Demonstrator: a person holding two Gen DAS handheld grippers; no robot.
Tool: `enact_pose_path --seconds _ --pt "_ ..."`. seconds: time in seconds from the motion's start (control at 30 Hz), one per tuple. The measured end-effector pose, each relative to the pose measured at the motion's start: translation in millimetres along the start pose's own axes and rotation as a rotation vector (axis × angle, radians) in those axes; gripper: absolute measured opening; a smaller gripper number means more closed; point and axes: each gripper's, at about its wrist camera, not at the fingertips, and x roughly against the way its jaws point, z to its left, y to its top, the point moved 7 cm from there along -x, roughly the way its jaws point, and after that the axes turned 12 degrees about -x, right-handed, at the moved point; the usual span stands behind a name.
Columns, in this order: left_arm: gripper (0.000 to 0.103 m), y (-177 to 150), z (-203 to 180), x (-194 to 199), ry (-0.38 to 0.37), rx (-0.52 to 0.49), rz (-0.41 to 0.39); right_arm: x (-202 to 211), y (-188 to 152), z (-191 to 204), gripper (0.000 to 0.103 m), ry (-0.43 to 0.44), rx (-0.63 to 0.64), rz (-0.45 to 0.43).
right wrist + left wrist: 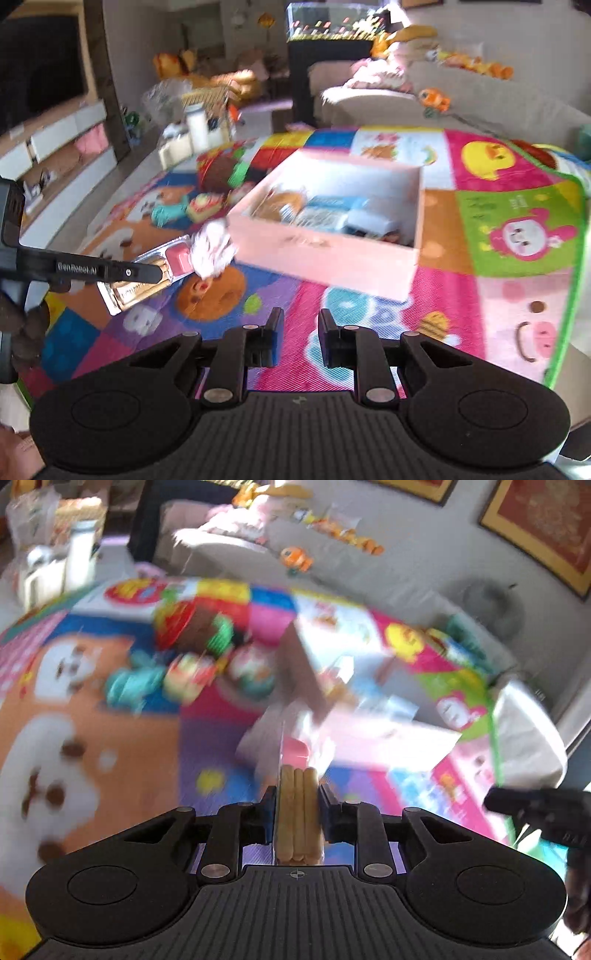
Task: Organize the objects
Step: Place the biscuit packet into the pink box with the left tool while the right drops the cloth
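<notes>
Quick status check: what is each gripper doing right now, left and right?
Left gripper: closed on a clear plastic snack pack of tan biscuit sticks with a pink dip cup.
Right gripper: closed, nothing between its fingers.

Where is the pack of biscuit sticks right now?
The pack of biscuit sticks is pinched in the left gripper, held above the play mat just left of the pink box.

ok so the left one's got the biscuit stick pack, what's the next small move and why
Probably carry the snack pack in the left gripper on toward the open pink box and over its near wall. The pack is clamped between the fingers and hangs short of the box, which already holds other packets. The right gripper is empty.
</notes>
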Motion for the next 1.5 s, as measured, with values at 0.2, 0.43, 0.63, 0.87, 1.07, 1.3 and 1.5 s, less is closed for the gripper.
enact_pose_path --seconds 0.2,0.43,0.63,0.87,1.07,1.3,1.5 --pt "0.026 39 -6 9 0.025 -0.042 -0.094 -7 7 -13 0.02 -0.001 -0.043 -0.028" --pt "0.026 15 35 19 0.133 0.024 -0.06 -54 1 52 0.051 0.053 0.142 -0.009" --pt "0.026 -4 73 27 0.174 0.112 -0.04 -108 -3 141 0.051 -0.022 0.514 -0.131" --pt "0.026 -13 78 31 0.147 0.116 -0.038 -167 -18 160 0.014 -0.177 0.677 -0.067" --pt "0.026 -14 64 27 0.105 0.09 -0.03 -108 -14 124 0.01 -0.037 0.436 0.04" --pt "0.026 41 3 9 -0.028 -0.052 -0.099 -12 17 34 0.01 -0.02 0.09 -0.054" --pt "0.027 120 -49 -42 -0.115 -0.101 -0.224 23 37 -21 0.01 -0.07 -0.017 -0.166"
